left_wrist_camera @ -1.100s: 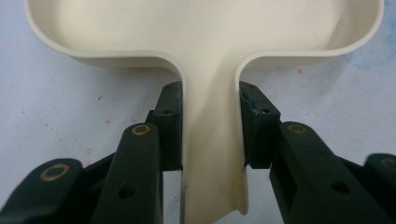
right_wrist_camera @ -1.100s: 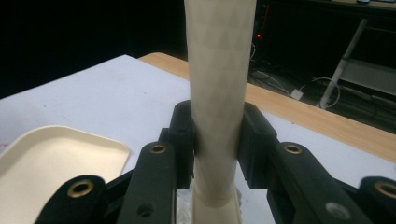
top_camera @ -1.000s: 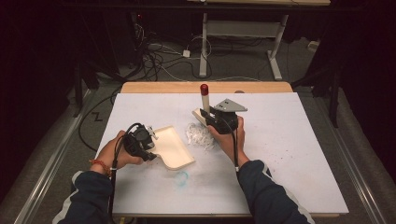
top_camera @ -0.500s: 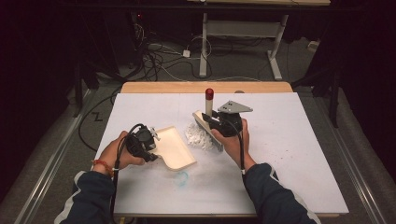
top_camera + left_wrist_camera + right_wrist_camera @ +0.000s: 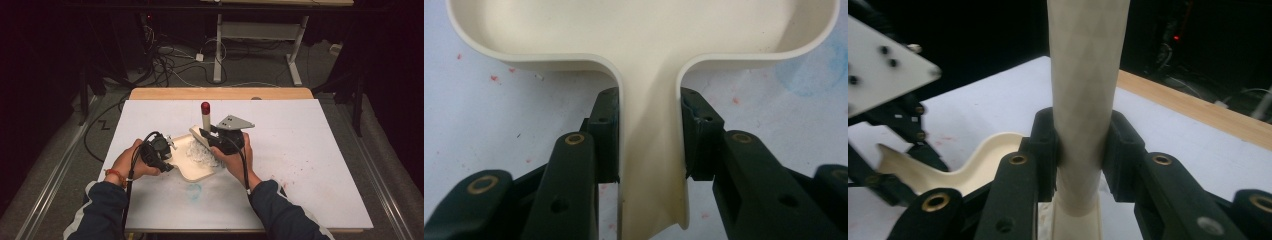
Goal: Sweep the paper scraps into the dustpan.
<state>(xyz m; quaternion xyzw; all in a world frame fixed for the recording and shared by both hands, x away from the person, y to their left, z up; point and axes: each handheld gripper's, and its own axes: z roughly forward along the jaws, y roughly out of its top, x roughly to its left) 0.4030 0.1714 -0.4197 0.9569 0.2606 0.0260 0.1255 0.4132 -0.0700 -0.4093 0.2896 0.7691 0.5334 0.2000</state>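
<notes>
Left tongs (image 5: 649, 135) clamp the handle of the cream dustpan (image 5: 192, 162) lying flat on the white surface (image 5: 300, 150), while right tongs (image 5: 1080, 145) grip the upright brush handle (image 5: 1083, 100) beside it.

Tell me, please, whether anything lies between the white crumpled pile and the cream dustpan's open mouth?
Nothing visible does: the white crumpled pile lies right at the cream plastic dustpan, with the cream brush behind it.
</notes>
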